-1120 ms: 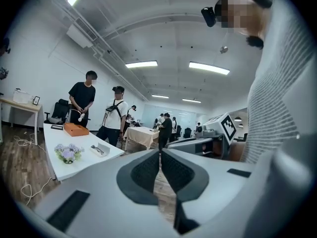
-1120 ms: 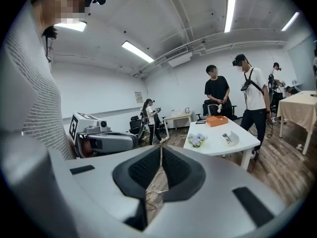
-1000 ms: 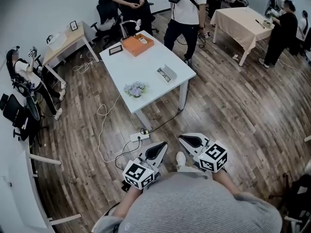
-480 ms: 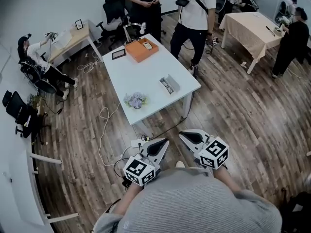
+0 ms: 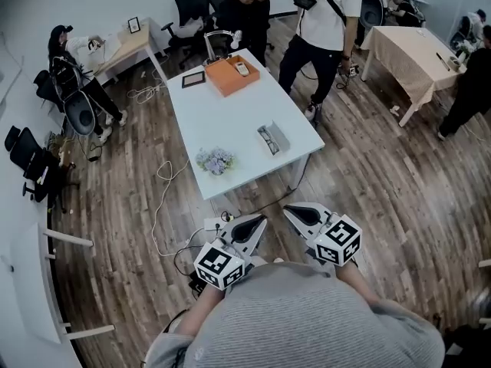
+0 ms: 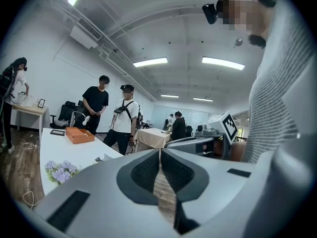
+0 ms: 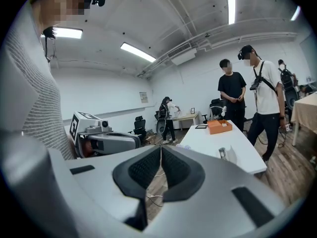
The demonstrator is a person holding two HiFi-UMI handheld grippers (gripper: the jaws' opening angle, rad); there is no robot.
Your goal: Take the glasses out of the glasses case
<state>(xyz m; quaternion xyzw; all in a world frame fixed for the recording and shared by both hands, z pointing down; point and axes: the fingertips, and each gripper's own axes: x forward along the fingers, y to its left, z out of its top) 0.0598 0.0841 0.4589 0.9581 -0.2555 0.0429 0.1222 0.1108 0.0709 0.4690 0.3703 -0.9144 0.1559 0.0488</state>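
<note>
Glasses case (image 5: 272, 139) on table (image 5: 222, 113) — left tongs (image 5: 261, 221), right tongs (image 5: 288, 210) closed, empty.

The person wears a grey, finely striped knit top (image 5: 307, 320). The left gripper (image 5: 256, 224) and right gripper (image 5: 294, 212) have pale grey shells, black textured fingers (image 6: 143, 175) and 1 black-and-white marker cube (image 5: 219, 264) each.

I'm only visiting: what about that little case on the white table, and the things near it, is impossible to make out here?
- glasses case: in the head view it is too small to tell what lies inside. The right gripper view shows it low and side-on, which is no clearer.
- orange tray: in the head view the pale thing in it is too small to name.
- dark framed panel: in the head view it is too small to tell a picture from a screen.
</note>
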